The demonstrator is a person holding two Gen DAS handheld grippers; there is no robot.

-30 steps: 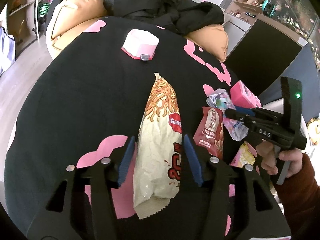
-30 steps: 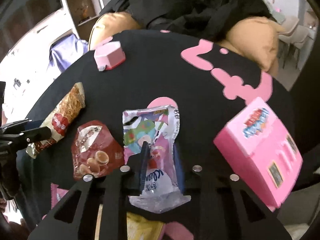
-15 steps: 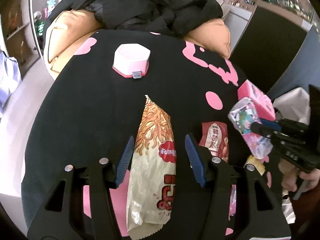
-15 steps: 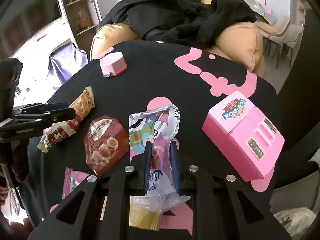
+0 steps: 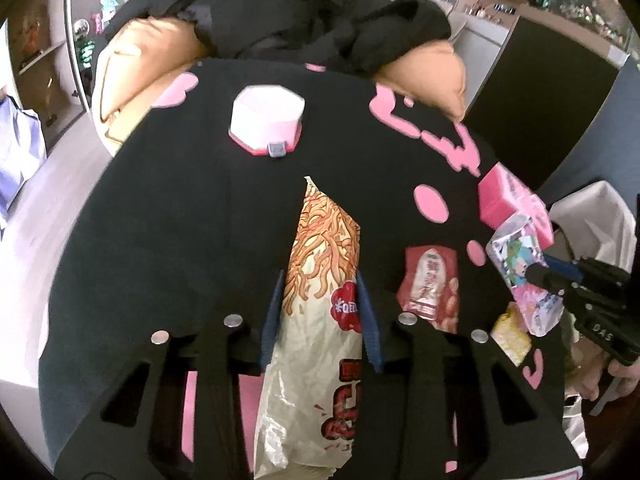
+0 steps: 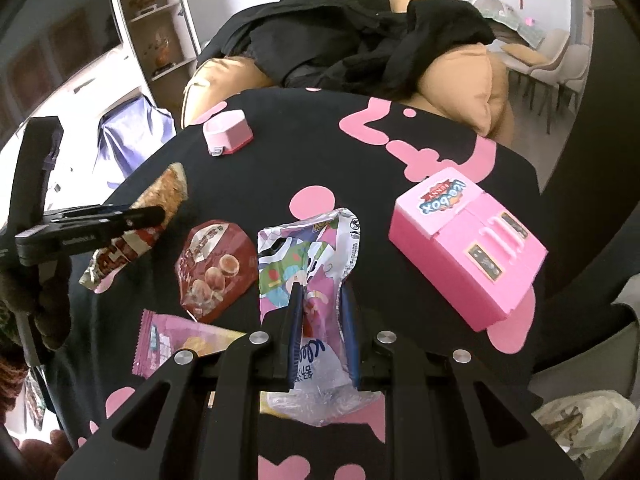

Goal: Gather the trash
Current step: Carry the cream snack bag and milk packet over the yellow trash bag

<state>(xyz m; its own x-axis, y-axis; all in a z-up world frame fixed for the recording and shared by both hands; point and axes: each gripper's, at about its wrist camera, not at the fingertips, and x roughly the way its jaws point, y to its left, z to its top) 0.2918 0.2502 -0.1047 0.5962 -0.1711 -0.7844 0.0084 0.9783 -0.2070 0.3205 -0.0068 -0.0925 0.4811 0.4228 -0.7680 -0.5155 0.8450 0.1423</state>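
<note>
Both wrappers have risen off the table (image 5: 160, 240): your left gripper (image 5: 320, 312) clamps the noodle bag (image 5: 320, 280), your right gripper (image 6: 322, 312) the colourful wrapper (image 6: 308, 256), whose slick film may slip.
</note>
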